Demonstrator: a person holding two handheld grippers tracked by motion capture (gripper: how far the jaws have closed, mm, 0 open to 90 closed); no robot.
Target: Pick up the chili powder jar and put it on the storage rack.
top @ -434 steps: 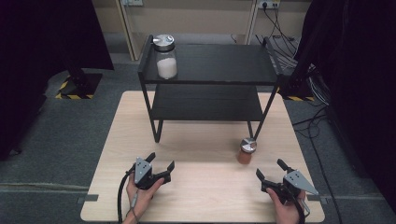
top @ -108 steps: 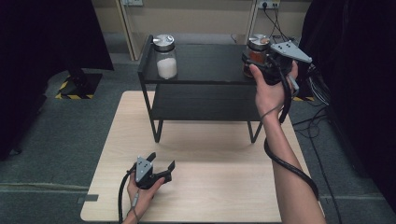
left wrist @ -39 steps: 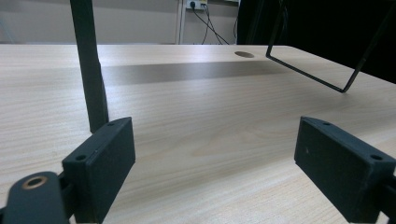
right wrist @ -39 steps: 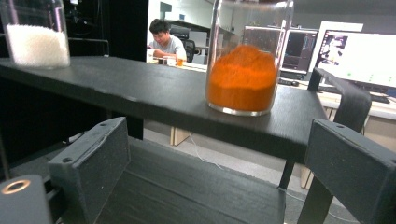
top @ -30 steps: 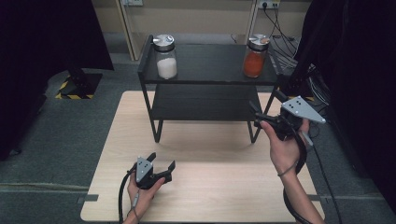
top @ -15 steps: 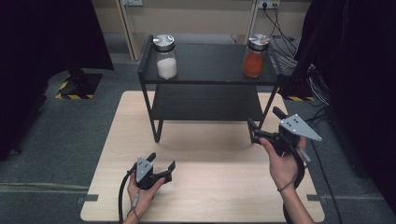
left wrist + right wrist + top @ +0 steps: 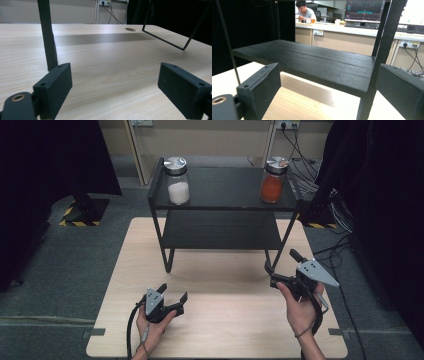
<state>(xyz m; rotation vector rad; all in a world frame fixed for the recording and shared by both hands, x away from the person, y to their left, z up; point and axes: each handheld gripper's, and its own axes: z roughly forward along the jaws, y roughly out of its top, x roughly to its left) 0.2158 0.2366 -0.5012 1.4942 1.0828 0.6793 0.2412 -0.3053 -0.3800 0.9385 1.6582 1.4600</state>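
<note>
Orange-red powder in a clear glass jar with a silver lid (image 7: 272, 181) stands upright at the right end of the top board of the black two-tier metal shelf rack (image 7: 222, 210), with nothing gripping it. A second clear glass jar holding white powder under a silver lid (image 7: 177, 181) stands upright at the left end of the same board, well apart from the first. The rack sits at the far half of the light wooden table (image 7: 220, 320), and its lower board is bare. The right gripper (image 7: 282, 270), carried in the person's right hand (image 7: 299, 307), hovers just above the table beside the rack's front right leg, its jaws spread wide and empty, pointing toward the rack; a grey three-cornered plate rides on top of it. In the right gripper view the two black jaws frame the lower shelf board (image 7: 312, 62) and a black leg (image 7: 374, 72) of the rack close ahead; desks, monitors and a seated person show far behind. The left gripper (image 7: 172, 297), in the person's left hand (image 7: 150, 325), rests low on the near left part of the table, well apart from the rack, with its jaws likewise released and nothing between them. In the left gripper view its black pads (image 7: 53, 87) stand far apart over bare wood grain, with one rack leg (image 7: 47, 35) rising beyond the left pad.
</note>
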